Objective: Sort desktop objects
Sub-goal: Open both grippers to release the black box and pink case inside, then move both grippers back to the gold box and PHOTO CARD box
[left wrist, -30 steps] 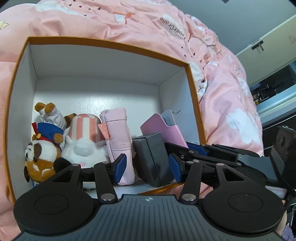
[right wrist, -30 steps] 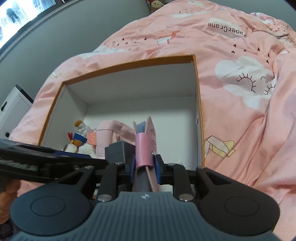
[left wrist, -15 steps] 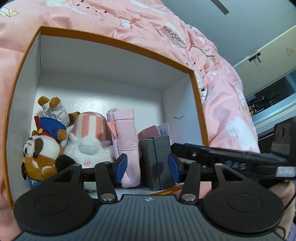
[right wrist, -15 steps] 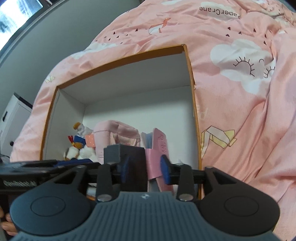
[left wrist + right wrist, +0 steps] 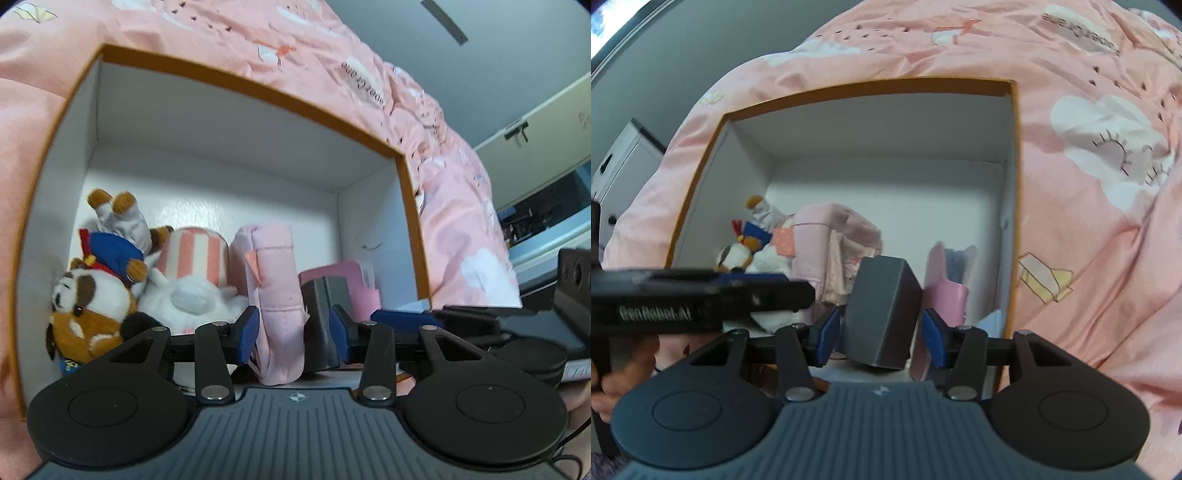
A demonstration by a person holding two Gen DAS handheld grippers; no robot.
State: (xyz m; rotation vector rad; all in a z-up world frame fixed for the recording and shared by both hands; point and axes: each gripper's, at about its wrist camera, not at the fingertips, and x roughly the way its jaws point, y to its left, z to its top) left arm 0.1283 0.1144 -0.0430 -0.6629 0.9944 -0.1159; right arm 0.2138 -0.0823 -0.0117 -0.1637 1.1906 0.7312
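A white cardboard box with an orange rim (image 5: 236, 81) sits on a pink bedspread printed with clouds and the words "PaperCrane" (image 5: 364, 83). Inside, from the left: a brown-and-white plush dog (image 5: 88, 306), an upturned plush figure in a blue coat (image 5: 114, 254), a pink-striped white plush (image 5: 195, 266), a quilted pink fabric pouch (image 5: 277, 288), a dark grey rectangular block (image 5: 882, 310) and a pink card holder (image 5: 945, 291) near the right wall.

The left gripper (image 5: 293, 328), lettered "GenRobot.AI" on its side in the right wrist view, has just been closing; its jaws are apart around the pouch and block, not pressing. The right gripper (image 5: 877, 330) has just been opening; its jaws straddle the grey block with gaps either side.
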